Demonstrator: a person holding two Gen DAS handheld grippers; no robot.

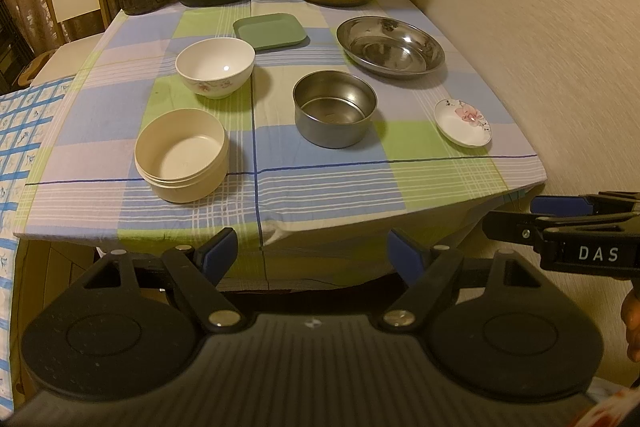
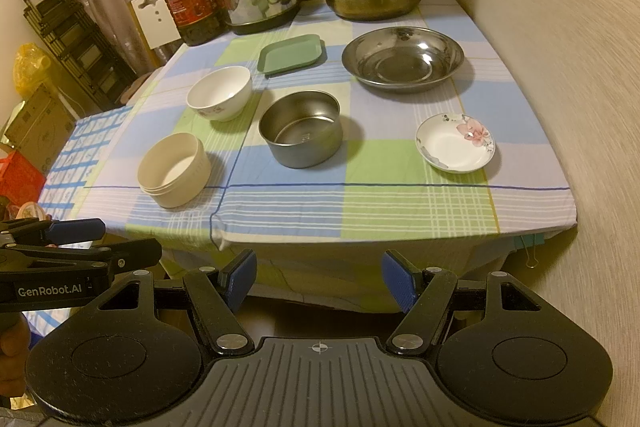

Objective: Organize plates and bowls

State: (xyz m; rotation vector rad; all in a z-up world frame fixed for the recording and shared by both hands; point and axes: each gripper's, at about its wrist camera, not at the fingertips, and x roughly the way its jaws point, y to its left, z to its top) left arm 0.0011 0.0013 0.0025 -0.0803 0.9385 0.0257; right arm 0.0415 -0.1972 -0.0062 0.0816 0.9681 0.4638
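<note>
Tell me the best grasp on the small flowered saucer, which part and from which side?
Grip the near rim of the small flowered saucer, one finger above the lip and one below. It is too shallow and wide to span. It sits apart on the tablecloth near the front edge and the wall, so the right gripper, open, probably does best coming in low from the front.

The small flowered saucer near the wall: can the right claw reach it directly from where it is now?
Probably yes. The right claw is open and empty before the table's near edge, and only bare tablecloth lies before the flowered saucer.
</note>
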